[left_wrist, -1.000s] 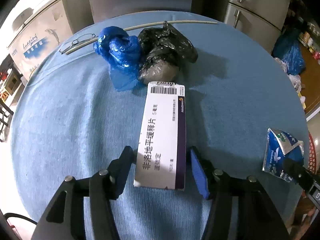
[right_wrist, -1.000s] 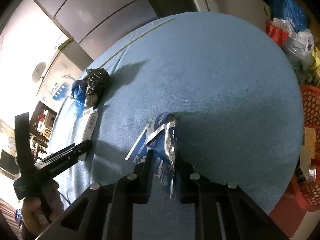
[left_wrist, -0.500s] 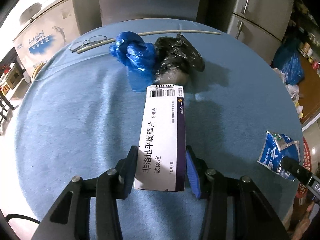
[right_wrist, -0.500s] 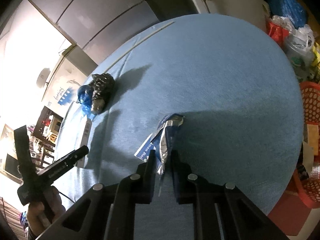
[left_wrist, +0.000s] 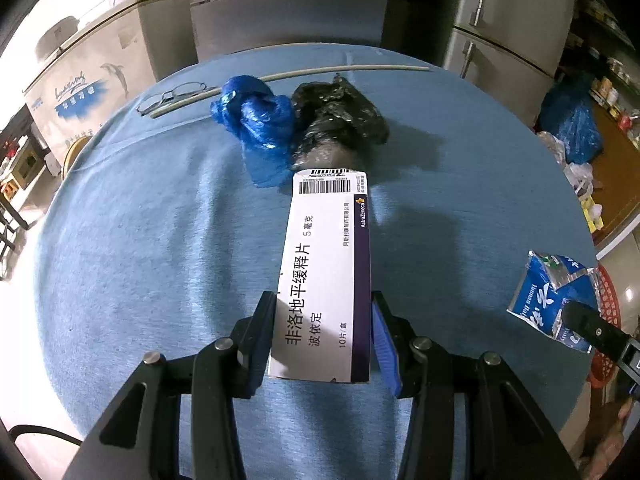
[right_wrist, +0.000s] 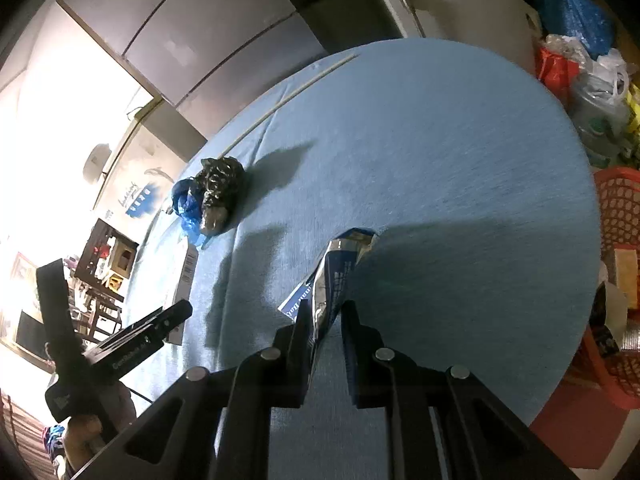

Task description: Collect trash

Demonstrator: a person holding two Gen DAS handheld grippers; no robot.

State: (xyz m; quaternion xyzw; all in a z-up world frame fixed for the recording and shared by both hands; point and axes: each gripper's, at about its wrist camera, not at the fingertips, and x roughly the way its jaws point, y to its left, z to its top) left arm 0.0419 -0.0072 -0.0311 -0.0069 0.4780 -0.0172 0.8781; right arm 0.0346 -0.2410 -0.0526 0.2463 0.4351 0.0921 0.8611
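White rectangular cardboard medicine box (left_wrist: 326,280), just gripped by left hand-held gripper (left_wrist: 324,340); right hand-held gripper (right_wrist: 326,320) pinches crumpled blue foil packet (right_wrist: 334,276) near it; both ready for binning.

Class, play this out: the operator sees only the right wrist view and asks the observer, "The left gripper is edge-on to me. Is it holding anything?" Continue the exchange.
Observer: Yes. The left gripper is closed on a white medicine box, one finger on each long side.
Operator: Anything beyond the bags?
Observer: Eyeglasses lie beside the white rod, past the blue bag.
Operator: What does my pouch look like face-on?
Observer: The pouch is blue with white lettering.
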